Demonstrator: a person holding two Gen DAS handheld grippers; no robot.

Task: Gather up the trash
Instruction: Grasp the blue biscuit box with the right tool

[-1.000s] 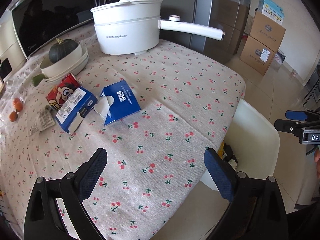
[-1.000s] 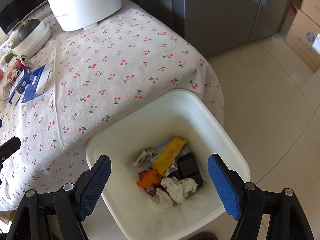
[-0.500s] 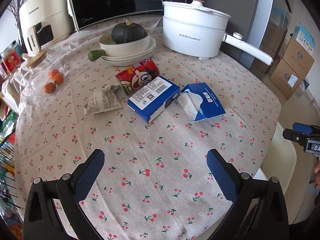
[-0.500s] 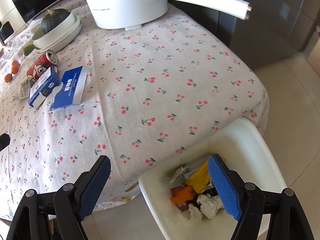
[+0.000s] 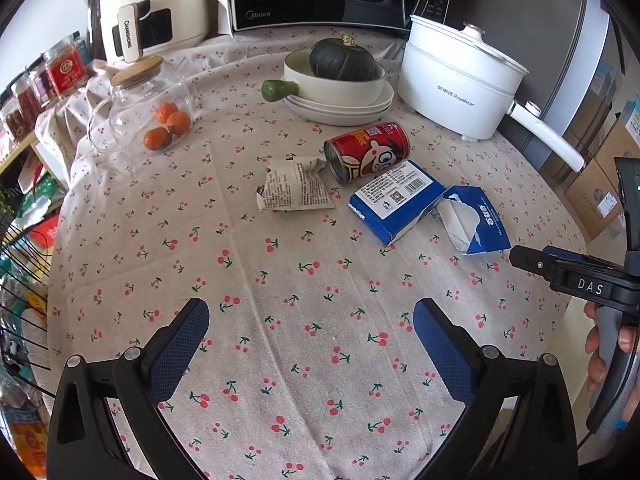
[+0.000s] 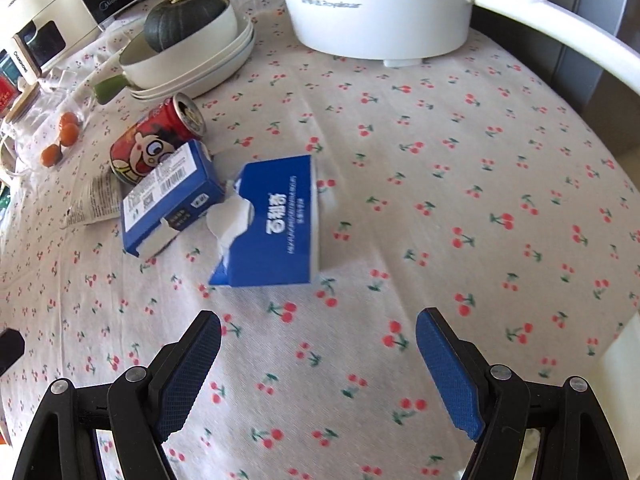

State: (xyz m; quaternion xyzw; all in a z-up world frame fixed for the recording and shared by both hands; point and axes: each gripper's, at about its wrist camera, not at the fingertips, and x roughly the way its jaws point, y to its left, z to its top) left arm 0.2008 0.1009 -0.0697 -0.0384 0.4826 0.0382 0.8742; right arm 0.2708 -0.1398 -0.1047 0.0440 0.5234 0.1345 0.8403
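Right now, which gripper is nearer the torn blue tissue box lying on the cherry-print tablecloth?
Right. The right gripper hovers open just short of the torn blue tissue box, facing it. The left gripper, also open, sits farther back, with the box off to its right.

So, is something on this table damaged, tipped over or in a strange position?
Yes. The red can lies on its side, next to the stacked plates. The torn blue carton is ripped open at one end. A crumpled wrapper lies flat beside the can. The other blue box looks opened too.
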